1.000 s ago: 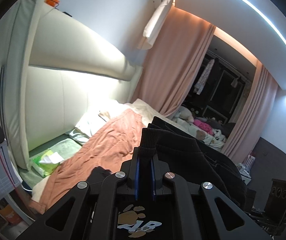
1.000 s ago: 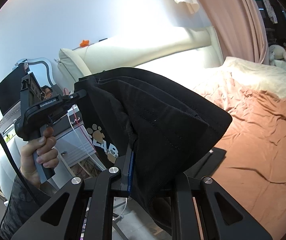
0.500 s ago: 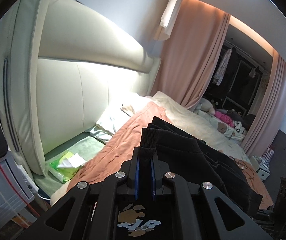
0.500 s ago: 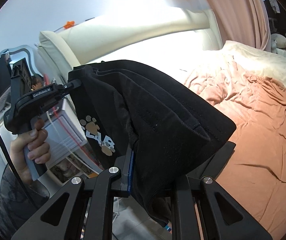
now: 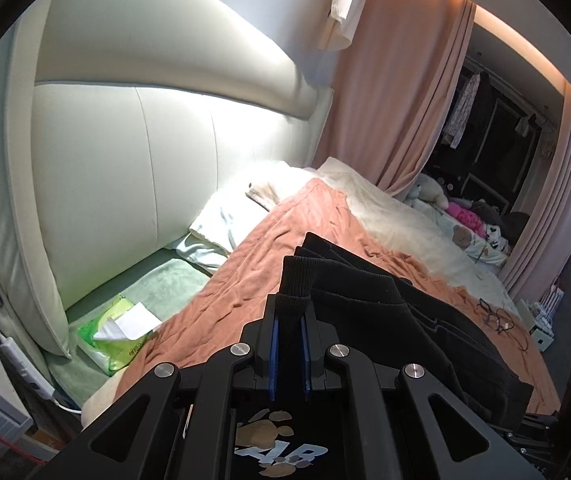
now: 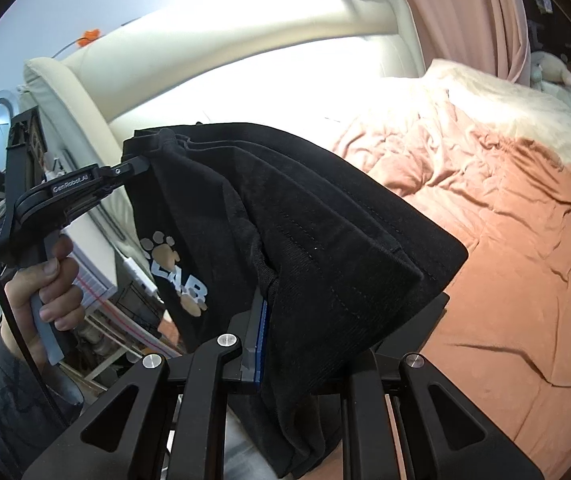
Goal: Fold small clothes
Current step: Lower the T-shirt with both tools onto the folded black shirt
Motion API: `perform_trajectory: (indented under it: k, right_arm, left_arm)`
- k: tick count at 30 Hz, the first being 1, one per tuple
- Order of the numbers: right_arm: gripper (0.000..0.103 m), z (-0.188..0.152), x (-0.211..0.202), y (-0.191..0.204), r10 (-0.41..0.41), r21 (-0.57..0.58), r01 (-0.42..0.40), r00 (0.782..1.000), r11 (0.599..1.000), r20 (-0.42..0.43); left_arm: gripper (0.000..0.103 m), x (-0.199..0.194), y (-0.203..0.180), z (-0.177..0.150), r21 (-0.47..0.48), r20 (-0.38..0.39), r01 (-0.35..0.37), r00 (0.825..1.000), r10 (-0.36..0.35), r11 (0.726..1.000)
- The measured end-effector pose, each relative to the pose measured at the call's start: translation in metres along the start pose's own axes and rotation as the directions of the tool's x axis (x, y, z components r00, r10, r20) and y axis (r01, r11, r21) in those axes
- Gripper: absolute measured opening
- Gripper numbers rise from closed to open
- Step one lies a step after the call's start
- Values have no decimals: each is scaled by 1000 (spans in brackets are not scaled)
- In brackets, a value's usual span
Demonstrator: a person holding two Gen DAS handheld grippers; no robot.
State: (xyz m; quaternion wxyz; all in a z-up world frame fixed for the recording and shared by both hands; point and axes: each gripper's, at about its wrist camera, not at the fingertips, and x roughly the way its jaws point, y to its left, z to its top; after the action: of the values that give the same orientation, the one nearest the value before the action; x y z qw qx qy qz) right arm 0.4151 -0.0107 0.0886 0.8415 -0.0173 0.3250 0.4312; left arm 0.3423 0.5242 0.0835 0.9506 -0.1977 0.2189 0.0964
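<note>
A black garment (image 6: 305, 232) with a paw-print logo hangs folded in the air between both grippers, above the near edge of the bed. My left gripper (image 5: 288, 322) is shut on one bunched, ribbed corner of the black garment (image 5: 365, 300); its blue pads pinch the cloth. In the right wrist view the left gripper (image 6: 141, 162) shows at the left, held by a hand (image 6: 45, 284). My right gripper (image 6: 269, 320) is shut on the garment's other end, and the cloth drapes over its right finger and hides it.
An orange-brown blanket (image 5: 285, 248) covers the bed, with a cream blanket (image 5: 389, 216) beyond it. The padded headboard (image 5: 145, 152) stands at the left. A green tissue pack (image 5: 113, 332) lies on a green towel near it. Pink curtains (image 5: 397, 92) and soft toys (image 5: 461, 216) lie at the far end.
My left gripper has moved forward and down toward the bed with the garment; the headboard and tissue pack look nearer. The right gripper shifted a little. Both grips hold.
</note>
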Motion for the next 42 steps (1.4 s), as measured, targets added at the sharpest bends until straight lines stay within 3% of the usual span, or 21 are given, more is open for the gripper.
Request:
perform_trajectory:
  k: [9,18,28,31,34,36,37,38,39,42]
  right_arm:
    - [11,16,2,-12,25,3,-24,997,1000,-70]
    - [11,6,18,-21,71,43,-65,988,997,-138]
    - [11,-17,29,-30,125,143,-103,979,984,-158]
    - [12,-26,32,-33,104,160,-75,979,984,-178]
    - [21,-41,42,-37,65,237,-10,972,971,-225]
    - [44,-52,43,-37,48,260,21,965,965,-258]
    - [61,-54,41,-40,40,264,30,966,964,-257]
    - [67,-57,34,-39,32,270,36,969,962,-244]
    - [67,-58,26,-40,29,278,39,972,960,-235]
    - [67,-58,1,-45,58,347,17,977,938,-205]
  left_arm:
    - [9,64,-6,4,4,-67,-85,994,85,996]
    - [9,148,-11,-5,16,-138,-135,981,136,991]
    - [9,247,0,-38,37,-237,-180,954,184,983]
    - [9,271,3,-50,48,-268,-187,944,193,981]
    - [14,298,4,-63,36,-342,-202,918,202,979]
    - [24,311,5,-73,66,-381,-253,888,258,965]
    - [29,314,6,-76,80,-389,-278,876,287,957]
    - [40,314,8,-80,85,-397,-296,866,305,951]
    - [48,311,11,-82,82,-399,-301,864,308,950]
    - [53,295,14,-80,91,-373,-302,873,314,949]
